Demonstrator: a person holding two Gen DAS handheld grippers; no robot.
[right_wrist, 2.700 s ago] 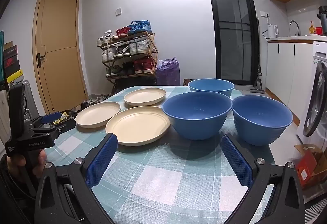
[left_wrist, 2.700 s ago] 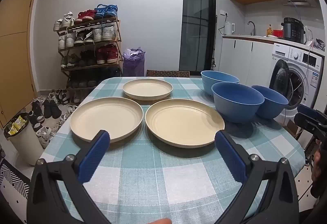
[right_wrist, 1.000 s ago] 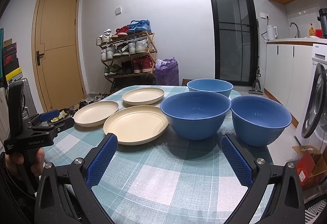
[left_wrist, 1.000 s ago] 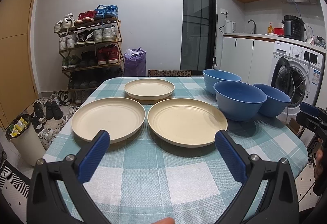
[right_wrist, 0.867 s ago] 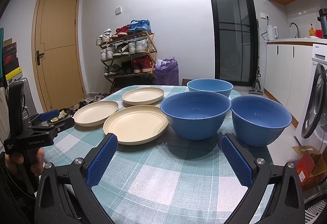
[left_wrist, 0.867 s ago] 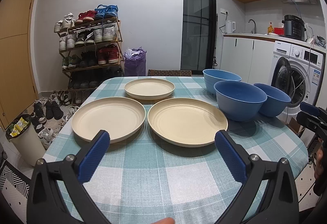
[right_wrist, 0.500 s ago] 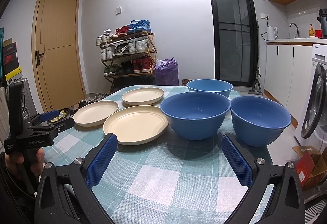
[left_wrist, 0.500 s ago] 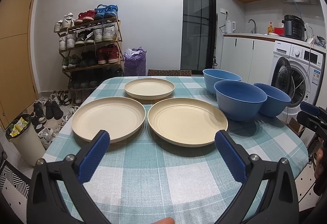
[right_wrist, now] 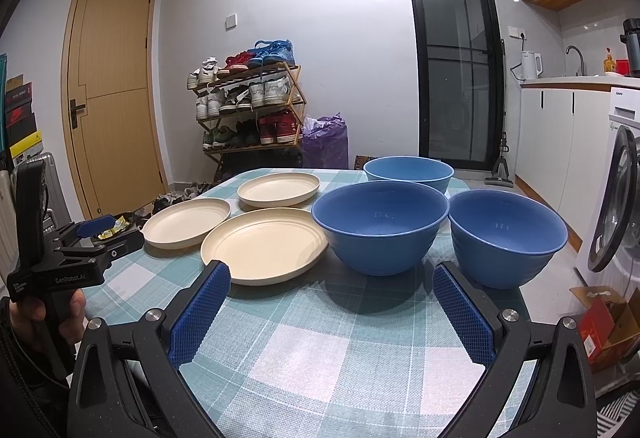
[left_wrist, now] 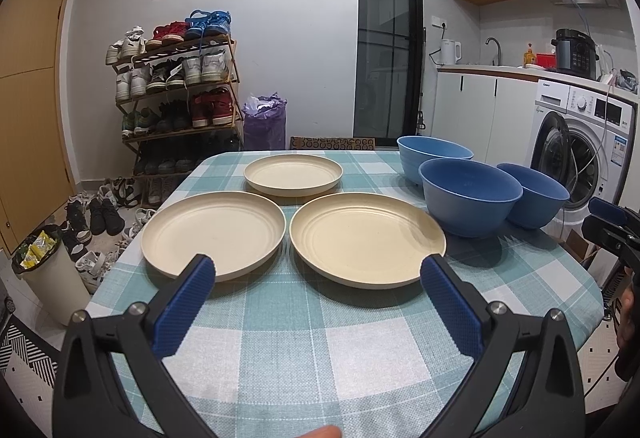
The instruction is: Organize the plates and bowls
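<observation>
Open cloth up front, crockery crowding the back

Bare tablecloth (left_wrist: 320,338) at 6 o'clock; cream plates (left_wrist: 367,238) block 12, blue bowls (right_wrist: 380,226) bunched near 2, gaps between pretty tight.

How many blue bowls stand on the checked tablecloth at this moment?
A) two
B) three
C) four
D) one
B: three blue bowls stand apart on the cloth, the far bowl, the middle bowl and the right bowl, none nested in another.
</observation>
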